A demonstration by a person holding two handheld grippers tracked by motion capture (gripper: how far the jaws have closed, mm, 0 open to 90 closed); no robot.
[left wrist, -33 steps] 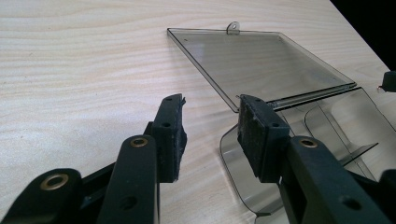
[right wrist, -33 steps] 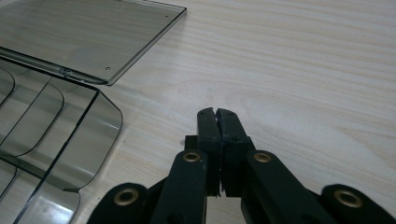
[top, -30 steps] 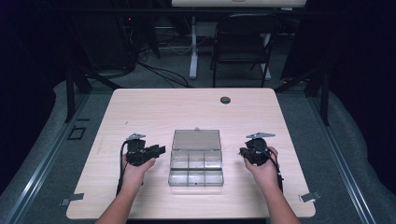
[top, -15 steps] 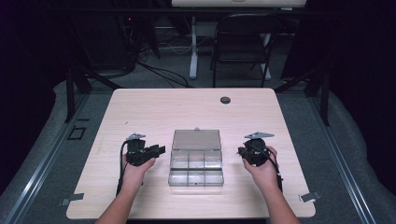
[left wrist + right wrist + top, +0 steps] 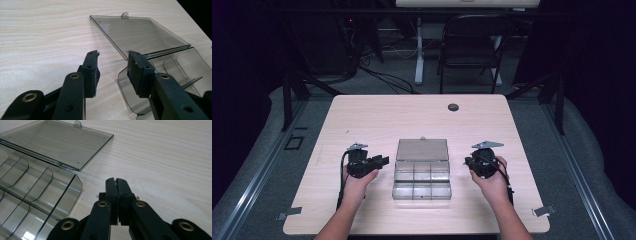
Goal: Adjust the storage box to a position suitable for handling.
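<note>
Between the half-open, empty left gripper and the closed, empty right gripper lies the clear compartment box, lid open.

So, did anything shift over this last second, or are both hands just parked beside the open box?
Nothing visibly changed. The left hand-held gripper sits open beside the box, nothing between its jaws; the right hand-held gripper sits shut on the other side. The lid lies flat open on the table, as before.

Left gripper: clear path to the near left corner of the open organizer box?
Probably yes. The left gripper has its jaws apart beside the clear box, bare table between them, and the lid lies flat behind, out of the way.
</note>
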